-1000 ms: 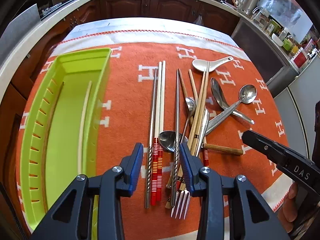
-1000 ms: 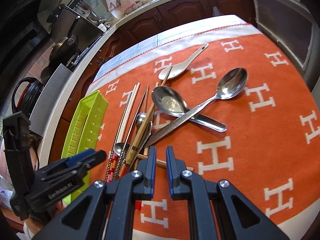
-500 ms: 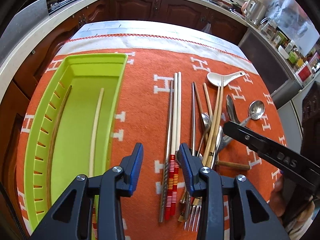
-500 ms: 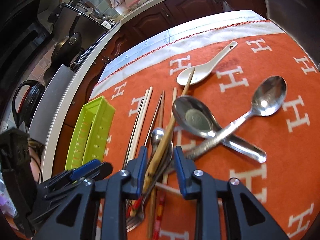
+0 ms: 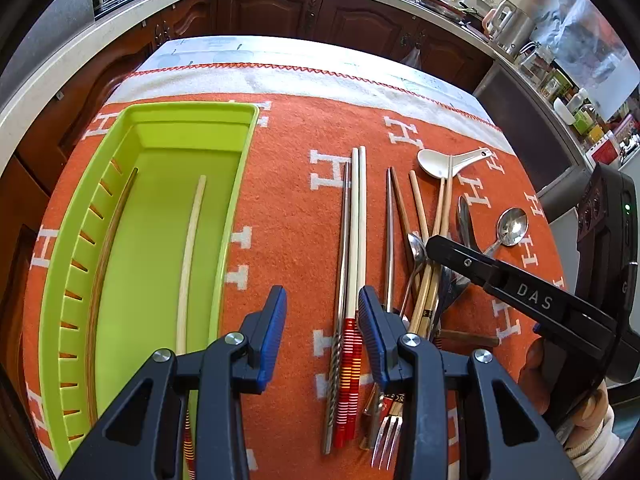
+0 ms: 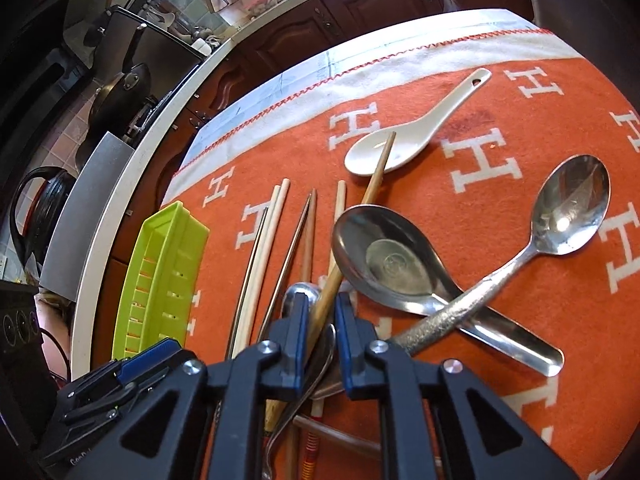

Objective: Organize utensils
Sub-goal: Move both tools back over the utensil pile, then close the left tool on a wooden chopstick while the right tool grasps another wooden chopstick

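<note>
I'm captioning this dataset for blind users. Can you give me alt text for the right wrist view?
The right tongs straddle a brown wooden chopstick in a pile of utensils on an orange cloth, jaws not quite closed on it. Its far tip rests in a white ceramic spoon; two crossed metal spoons lie right, a green tray left.

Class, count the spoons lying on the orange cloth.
4: a white spoon farthest away, a wide metal spoon, a round metal spoon crossing it, and a small spoon in the pile. More may be hidden.
</note>
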Demonstrator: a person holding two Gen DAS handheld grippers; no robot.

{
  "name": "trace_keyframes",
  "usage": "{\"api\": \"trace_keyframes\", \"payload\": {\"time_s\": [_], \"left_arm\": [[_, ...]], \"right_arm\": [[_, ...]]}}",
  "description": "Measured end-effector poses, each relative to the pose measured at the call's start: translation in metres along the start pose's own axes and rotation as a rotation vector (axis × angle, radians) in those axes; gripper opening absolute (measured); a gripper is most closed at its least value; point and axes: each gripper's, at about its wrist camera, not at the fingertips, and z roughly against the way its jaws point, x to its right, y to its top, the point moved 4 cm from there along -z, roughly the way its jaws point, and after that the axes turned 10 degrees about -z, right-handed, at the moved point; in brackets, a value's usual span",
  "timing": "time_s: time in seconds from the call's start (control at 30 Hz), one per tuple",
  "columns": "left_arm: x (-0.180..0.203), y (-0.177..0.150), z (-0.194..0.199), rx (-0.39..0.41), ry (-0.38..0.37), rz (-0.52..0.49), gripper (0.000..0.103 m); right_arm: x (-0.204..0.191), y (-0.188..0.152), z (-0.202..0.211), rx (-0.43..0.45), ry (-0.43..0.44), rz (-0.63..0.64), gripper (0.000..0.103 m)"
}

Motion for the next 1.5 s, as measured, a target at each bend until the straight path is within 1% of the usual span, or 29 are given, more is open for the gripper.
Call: {"api": "trace_keyframes", "payload": {"time_s": [0.2,0.33,0.5,0.7,0.77,0.9,0.97,1.0,1.13,1.23,1.5], "left_arm": [[0.001,0.002,0.003,0.007,-0.005,-0.005,0.036],[0.006,0.004,0.007,0.018,-0.010,-0.029,0.036],[0.018,0.009,0.011,0.030,-0.042,-0.067,0.036],[0.043,0.006,-0.004,-0.015,-0.087,-0.147,0.035],[0.052,0.005,-0.009,-0.030,-0.096,-0.174,0.029],[0.062,0.003,-0.018,-0.049,-0.103,-0.210,0.024],[0.065,0.003,-0.022,-0.058,-0.099,-0.219,0.015],[0.066,0.003,-0.023,-0.062,-0.101,-0.223,0.013],[0.067,0.004,-0.028,-0.067,-0.096,-0.217,0.010],[0.067,0.005,-0.031,-0.074,-0.107,-0.214,0.010],[0.075,0.009,-0.035,-0.056,-0.070,-0.244,0.010]], "right_arm": [[0.001,0.000,0.010,0.006,0.034,-0.004,0.012],[0.000,-0.001,0.020,0.009,0.067,0.006,0.011],[0.000,-0.004,0.033,0.013,0.095,0.028,0.011],[0.015,-0.006,0.042,0.014,0.075,0.009,0.011],[0.020,-0.007,0.044,0.018,0.065,0.002,0.012],[0.029,-0.008,0.044,0.005,0.046,-0.004,0.014],[0.034,-0.009,0.043,-0.001,0.044,-0.013,0.015],[0.037,-0.009,0.043,-0.002,0.042,-0.018,0.016],[0.042,-0.008,0.043,-0.002,0.046,-0.034,0.016],[0.044,-0.009,0.043,-0.004,0.052,-0.034,0.016],[0.047,-0.010,0.044,-0.008,0.064,-0.037,0.016]]}}
